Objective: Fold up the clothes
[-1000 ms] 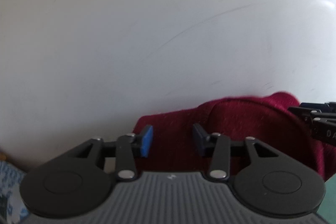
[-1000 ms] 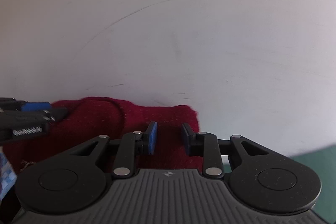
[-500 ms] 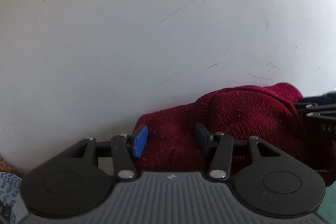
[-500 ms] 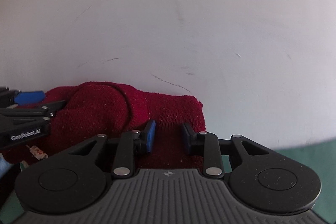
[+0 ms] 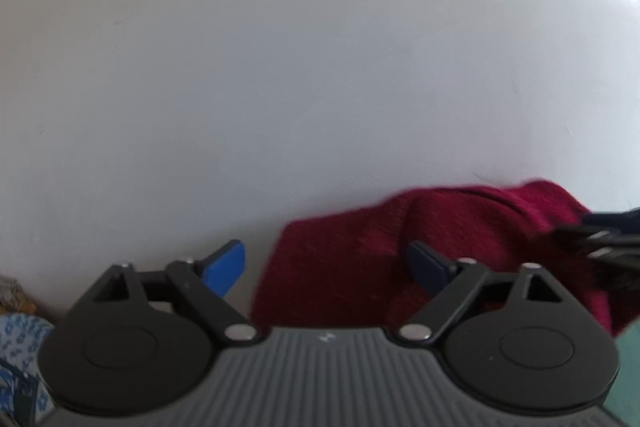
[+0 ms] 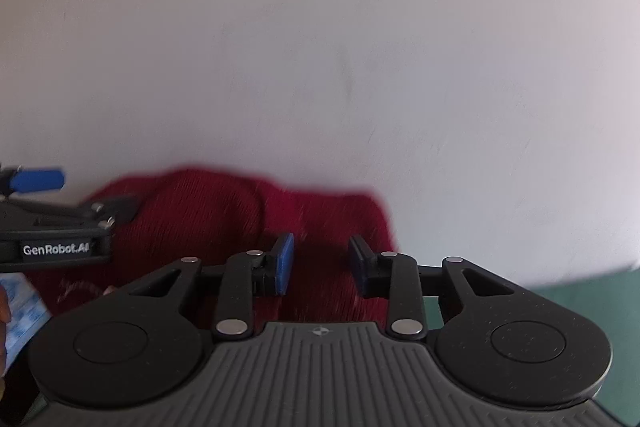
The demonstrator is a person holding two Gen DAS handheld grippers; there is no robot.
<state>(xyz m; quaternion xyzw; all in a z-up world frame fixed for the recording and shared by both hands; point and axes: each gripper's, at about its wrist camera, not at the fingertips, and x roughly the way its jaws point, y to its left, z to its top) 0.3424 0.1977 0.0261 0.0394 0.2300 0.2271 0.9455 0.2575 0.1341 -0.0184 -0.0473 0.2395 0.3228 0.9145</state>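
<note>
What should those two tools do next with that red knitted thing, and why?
Probably draw both tools back. The red knit garment already lies bunched in a fold on the white surface. The left tool is opening wide, the right tool is opening too, and neither pinches cloth, so the fold looks released.

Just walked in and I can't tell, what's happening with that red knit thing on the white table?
A person is folding clothes with a hand-held claw in each hand. Both hover at the near edge of a bunched dark red knit garment on the white table. The left claw is opening wide, and the right claw is opening too; neither grips the fabric, which looks just released.
</note>
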